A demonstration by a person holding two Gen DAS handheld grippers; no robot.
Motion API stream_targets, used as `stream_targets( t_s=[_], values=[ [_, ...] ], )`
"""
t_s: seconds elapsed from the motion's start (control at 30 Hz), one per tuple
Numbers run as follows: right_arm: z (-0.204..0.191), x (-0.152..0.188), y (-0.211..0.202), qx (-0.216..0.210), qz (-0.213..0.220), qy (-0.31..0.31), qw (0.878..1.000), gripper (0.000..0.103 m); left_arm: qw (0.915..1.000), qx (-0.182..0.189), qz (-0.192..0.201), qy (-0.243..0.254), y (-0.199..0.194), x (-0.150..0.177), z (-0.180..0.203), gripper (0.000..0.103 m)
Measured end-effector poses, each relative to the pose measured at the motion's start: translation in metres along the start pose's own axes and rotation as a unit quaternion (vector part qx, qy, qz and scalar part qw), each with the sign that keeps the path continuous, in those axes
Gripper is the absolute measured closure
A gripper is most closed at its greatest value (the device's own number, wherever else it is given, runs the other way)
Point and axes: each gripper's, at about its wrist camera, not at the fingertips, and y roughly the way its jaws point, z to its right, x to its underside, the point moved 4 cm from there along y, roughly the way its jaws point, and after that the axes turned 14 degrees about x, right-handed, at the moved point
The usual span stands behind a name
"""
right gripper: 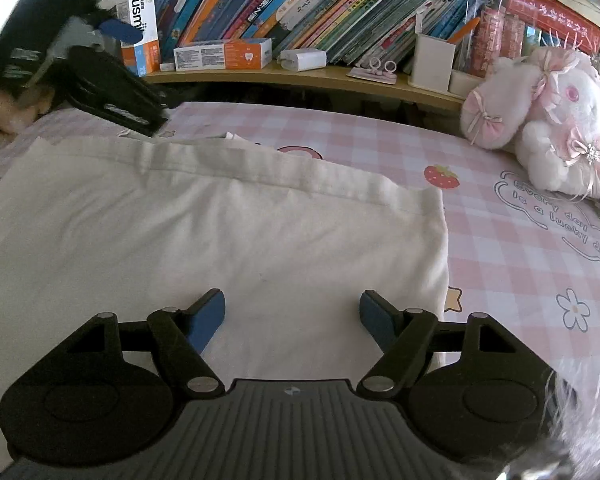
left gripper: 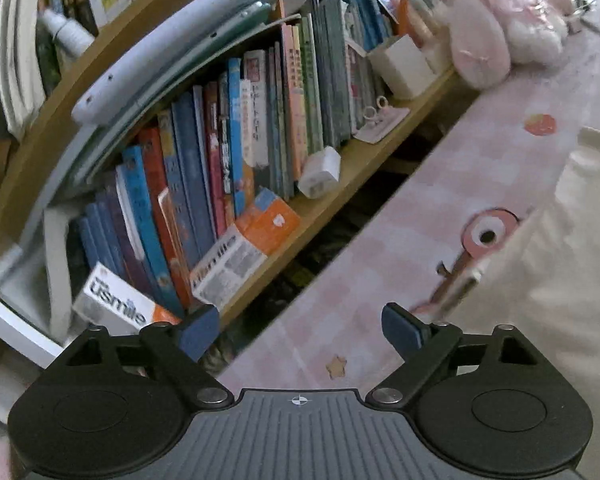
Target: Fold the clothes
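Right wrist: cream garment [right gripper: 220, 232] mid-frame, flat; both grippers [right gripper: 292, 316] [left gripper: 300, 330] wide, empty. Risk: shallow pinch slipping off hem.

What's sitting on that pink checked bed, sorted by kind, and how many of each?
Cream garment: 1
Pink-and-white plush toy: 1
Total: 2, lying on the bedsheet; both the left gripper and right gripper are open, holding nothing.

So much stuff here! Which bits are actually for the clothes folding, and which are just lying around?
For the job:
cream garment, spread on the bed
left gripper, open
right gripper, open, over the garment

Just lying about:
books on the shelf
pink plush toy
white charger
toothpaste boxes
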Motion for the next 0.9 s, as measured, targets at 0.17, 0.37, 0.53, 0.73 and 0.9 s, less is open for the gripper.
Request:
stream_targets(
  t_s=[0.17,0.37,0.53,0.73,0.9],
  values=[
    [0.000,0.001,0.000,-0.001,0.003,0.001,1.000,0.028,0.9984,0.041,-0.034,-0.016,-0.002,0.039,0.011,0.012],
    [0.000,0.000,0.000,-0.003,0.004,-0.002,1.000,0.028,0.9829,-0.007,-0.067,-0.171,-0.009,0.072,-0.017,0.013],
    [0.002,0.000,-0.002,-0.006,0.001,-0.003,1.000,0.028,0.9643,0.047,-0.019,-0.260,-0.056,0.093,-0.017,0.013],
    [0.022,0.016,-0.031,-0.007,-0.030,0.040,0.999,0.028,0.9656,0.079,-0.024,-0.247,-0.101,0.114,0.025,0.013],
    [0.038,0.031,-0.055,-0.005,-0.056,0.073,0.996,0.028,0.9622,0.092,-0.034,-0.254,-0.131,0.129,0.052,0.013]
  ],
)
